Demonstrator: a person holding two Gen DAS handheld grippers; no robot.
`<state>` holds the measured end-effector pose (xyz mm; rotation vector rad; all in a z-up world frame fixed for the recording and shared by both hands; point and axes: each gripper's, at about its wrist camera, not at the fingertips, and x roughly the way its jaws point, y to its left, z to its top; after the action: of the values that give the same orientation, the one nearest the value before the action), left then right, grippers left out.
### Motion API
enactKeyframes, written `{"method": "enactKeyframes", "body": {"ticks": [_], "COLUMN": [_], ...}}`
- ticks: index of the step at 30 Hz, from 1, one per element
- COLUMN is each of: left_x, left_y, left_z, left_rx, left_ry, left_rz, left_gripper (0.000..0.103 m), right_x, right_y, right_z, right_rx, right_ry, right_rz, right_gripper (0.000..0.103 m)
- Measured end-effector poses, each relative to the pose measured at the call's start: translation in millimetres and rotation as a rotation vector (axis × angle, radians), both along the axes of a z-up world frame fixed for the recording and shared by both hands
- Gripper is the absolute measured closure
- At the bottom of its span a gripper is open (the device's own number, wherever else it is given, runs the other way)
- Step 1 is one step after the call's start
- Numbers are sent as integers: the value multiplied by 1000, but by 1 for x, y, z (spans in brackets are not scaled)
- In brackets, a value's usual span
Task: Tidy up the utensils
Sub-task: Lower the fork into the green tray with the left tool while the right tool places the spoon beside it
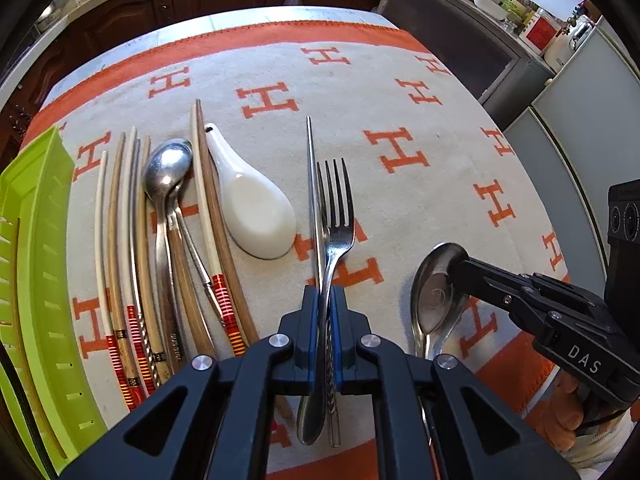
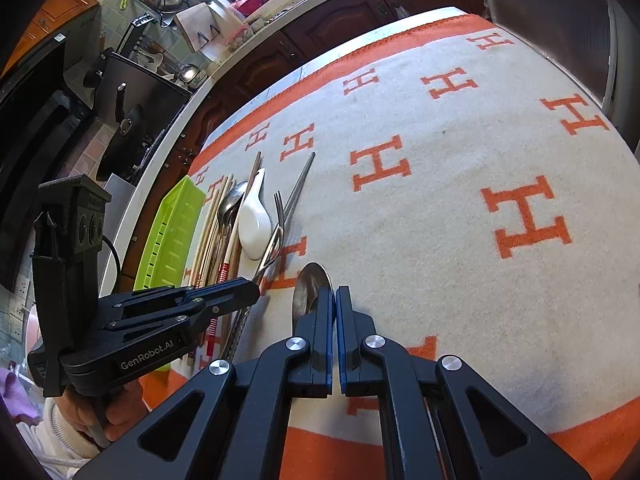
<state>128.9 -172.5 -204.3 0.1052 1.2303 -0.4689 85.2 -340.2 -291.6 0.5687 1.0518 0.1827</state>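
A fork (image 1: pixel 338 220) lies on the blanket (image 1: pixel 420 92), its handle clamped in the left gripper (image 1: pixel 325 300), which hides the lower handle. The right gripper (image 2: pixel 335 300), jaws together, presses its tips on a metal spoon (image 1: pixel 438 292), partly covering the bowl.

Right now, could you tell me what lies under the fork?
The fork, clamped in the left hand-held gripper, lies partly over a metal chopstick on the blanket. The hand-held gripper hides their lower parts.

My left wrist view looks steeply down past its claw, close over the cream-and-orange H-patterned cloth (image 1: pixel 400 92). My right view faces likewise; both share the white ceramic soup spoon (image 1: pixel 256 216) beyond.
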Motion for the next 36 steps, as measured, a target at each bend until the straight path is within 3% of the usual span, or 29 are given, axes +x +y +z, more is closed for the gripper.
{"method": "enactKeyframes", "body": {"ticks": [11,20,29,36], "left_x": [-10,-13,-25,-37], "left_y": [14,28,76,133], "left_z": [38,46,71,88], "left_rx": [-30,-36,-43,-20], "left_ry": [-153,-167,-215,-277], "left_rz": [27,76,200,336], "left_gripper": [102,102,102,102], "right_x": [0,-2,3,24], "right_y": [5,11,32,83], "right_z": [9,22,56,100], "right_rx": [-12,-21,-43,-48], "right_ry": [-17,-36,-90,-156], "right_rz": [22,38,98,202], "right_gripper": [101,101,101,101]}}
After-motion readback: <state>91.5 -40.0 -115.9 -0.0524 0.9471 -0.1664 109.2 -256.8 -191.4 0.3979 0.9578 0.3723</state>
